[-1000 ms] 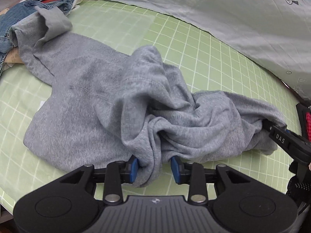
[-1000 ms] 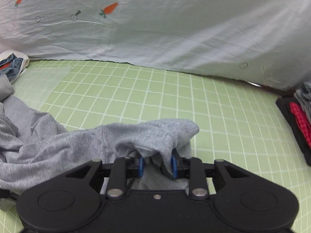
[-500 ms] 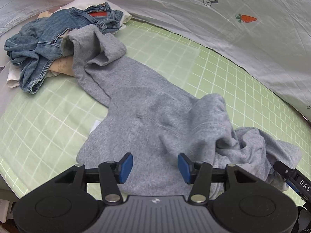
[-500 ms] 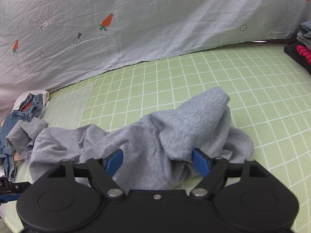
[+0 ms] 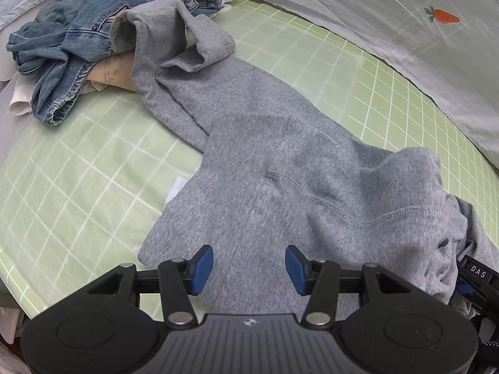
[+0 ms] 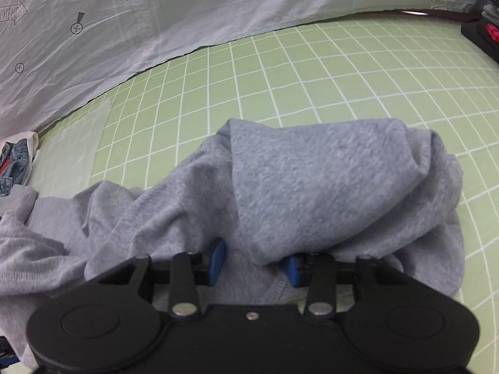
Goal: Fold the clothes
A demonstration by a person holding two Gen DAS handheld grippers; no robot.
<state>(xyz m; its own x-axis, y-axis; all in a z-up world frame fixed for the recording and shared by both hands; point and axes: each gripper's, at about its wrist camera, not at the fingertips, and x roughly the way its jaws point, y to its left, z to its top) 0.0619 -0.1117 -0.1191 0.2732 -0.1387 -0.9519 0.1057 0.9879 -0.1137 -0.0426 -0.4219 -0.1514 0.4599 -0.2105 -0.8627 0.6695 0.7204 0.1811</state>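
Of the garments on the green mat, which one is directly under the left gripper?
The grey sweatshirt, sprawled across the mat's middle beneath the left gripper. The blue jeans lie heaped at the far left edge, with the sweatshirt's sleeve draped over them.

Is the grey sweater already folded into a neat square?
No, the grey sweater lies crumpled and spread out across the green mat.

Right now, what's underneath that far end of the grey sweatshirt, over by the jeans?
The grey sweatshirt drapes its far end over a pile: blue jeans and a beige garment peek out beneath. Whatever else lies under it is covered. Elsewhere it rests on the green checked mat.
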